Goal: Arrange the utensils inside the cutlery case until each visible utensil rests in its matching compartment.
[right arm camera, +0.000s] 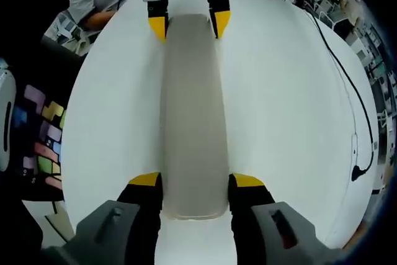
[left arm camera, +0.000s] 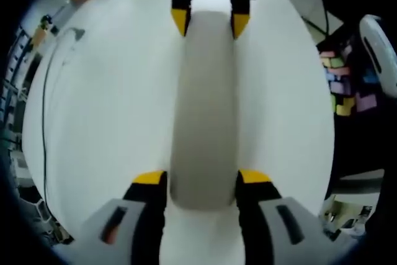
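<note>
1. Presently the left gripper [left arm camera: 201, 181] pinches one end of the long grey cutlery case [left arm camera: 205, 110], jaws pressed to its sides
2. Right gripper [right arm camera: 195, 184] clamps the opposite end of the case [right arm camera: 192, 110]
3. Case lies lengthwise between both claws on the white table [right arm camera: 279, 103]
4. Black cable [right arm camera: 353, 110] well off to the side

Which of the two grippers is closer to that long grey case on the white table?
Neither; it's a tie. The left gripper has its jaws on either side of one end of the case, and the right gripper straddles the opposite end. Whether either squeezes it is unclear.
</note>
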